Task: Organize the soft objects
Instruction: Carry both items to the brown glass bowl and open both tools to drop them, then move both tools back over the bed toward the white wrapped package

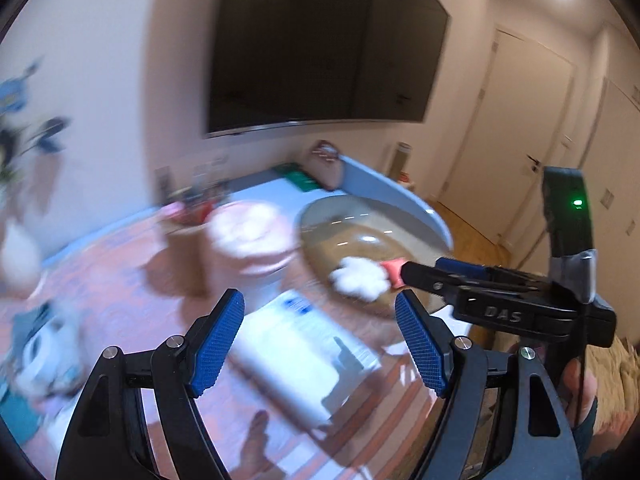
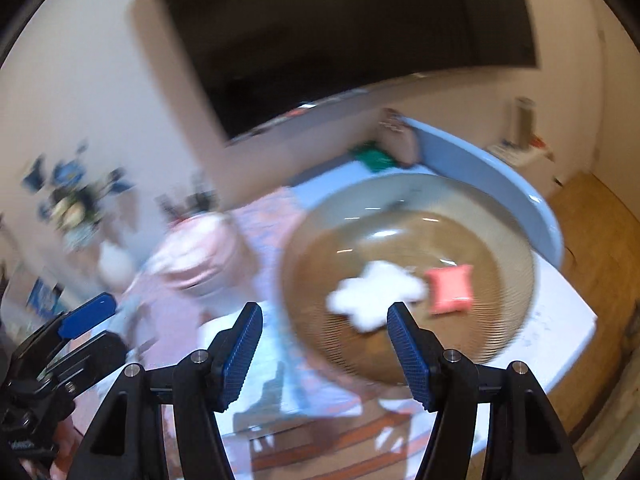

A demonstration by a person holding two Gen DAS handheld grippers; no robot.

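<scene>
While both cameras smear with blur, the brown glass bowl (image 2: 500, 240) stands out as the landmark, sitting near the rounded blue rim of the table (image 2: 532, 200), with wooden floor just past that edge. Inside the bowl lie a white fluffy soft toy (image 2: 372, 292) and, touching its right side, a small pink cushion (image 2: 450, 288). Right gripper (image 2: 324, 344) hangs just short of the bowl's near rim, blue pads spread well apart, nothing between them. Left gripper (image 1: 320, 344) sits left of the bowl, jaws wide and empty too, over a white packet (image 1: 304, 356) lying on the patterned cloth. Open cloth runs left of the bowl towards a pink blurred shape (image 1: 252, 236), too smeared to name. At the far left more soft items are cut off by the lens edge and cannot be made out. Behind the bowl, a dark screen (image 1: 320, 40) fills the wall.
</scene>
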